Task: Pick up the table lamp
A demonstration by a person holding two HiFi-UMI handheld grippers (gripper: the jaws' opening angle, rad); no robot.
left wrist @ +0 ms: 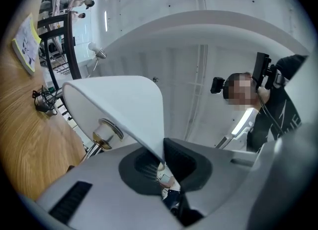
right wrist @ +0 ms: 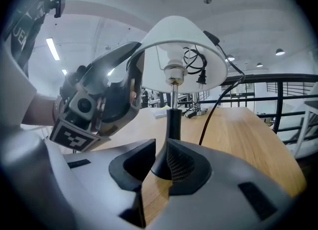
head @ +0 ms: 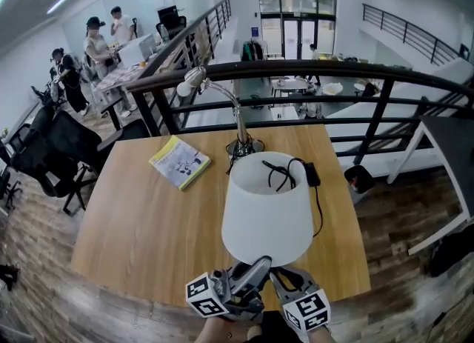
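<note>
left gripper [left wrist: 160,163] clamped on the lower rim of the table lamp [head: 266,208] shade [left wrist: 119,105], which runs up and away from its jaws. right gripper [right wrist: 159,167] pinching the black stem [right wrist: 173,124] low down. Lamp directly ahead of both, looks clear of table [head: 141,223], not certain.

Two lamps [head: 266,212] [head: 238,123], one booklet [head: 180,161], two tools [head: 258,269] [head: 284,278]

light: bright ceiling strips | edges: fisheye-warped, dark-vignetted | focus: sharp
</note>
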